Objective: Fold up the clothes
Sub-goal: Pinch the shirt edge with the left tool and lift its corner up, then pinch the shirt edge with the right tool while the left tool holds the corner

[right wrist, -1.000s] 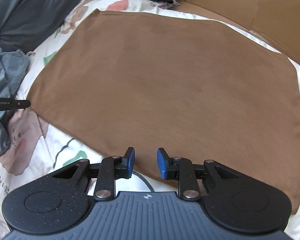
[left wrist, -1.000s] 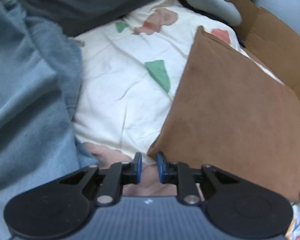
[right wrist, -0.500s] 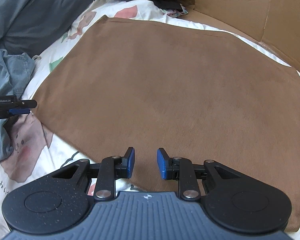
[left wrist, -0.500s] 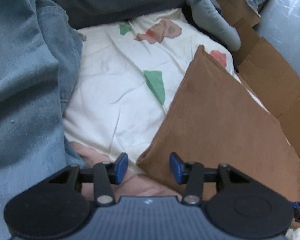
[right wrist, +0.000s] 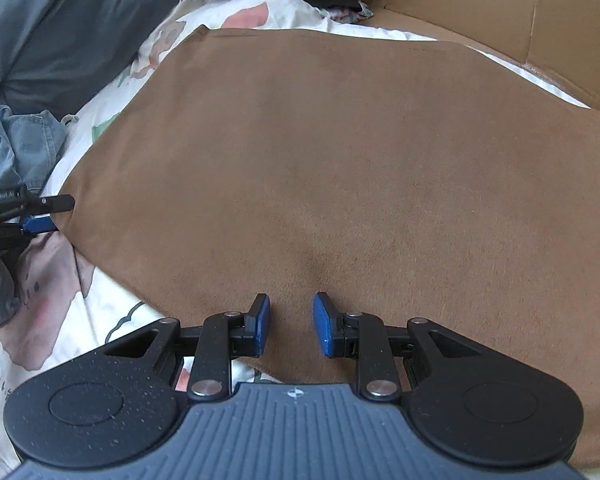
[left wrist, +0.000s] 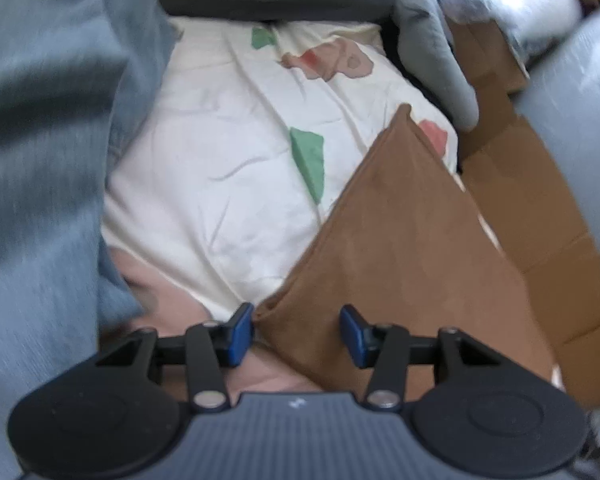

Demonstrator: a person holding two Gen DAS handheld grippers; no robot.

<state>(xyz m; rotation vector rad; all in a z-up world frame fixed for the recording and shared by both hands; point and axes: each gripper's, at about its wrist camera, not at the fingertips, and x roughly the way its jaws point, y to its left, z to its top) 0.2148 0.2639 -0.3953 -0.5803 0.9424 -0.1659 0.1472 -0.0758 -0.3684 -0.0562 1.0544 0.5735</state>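
Both jaws are standing open, gripping nothing. Brown cloth [right wrist: 360, 168] is lying flat on the printed bedsheet [left wrist: 220, 168], filling most of the right wrist view. Left gripper [left wrist: 297, 330] is straddling the cloth's near corner, pads on either side. Right gripper [right wrist: 291, 324] is hovering over the cloth's near edge at 6 o'clock. Blue denim garment [left wrist: 40, 180] is lying at 9 o'clock, cardboard [left wrist: 540, 216] at 3 o'clock in the left view, which is slightly blurred.
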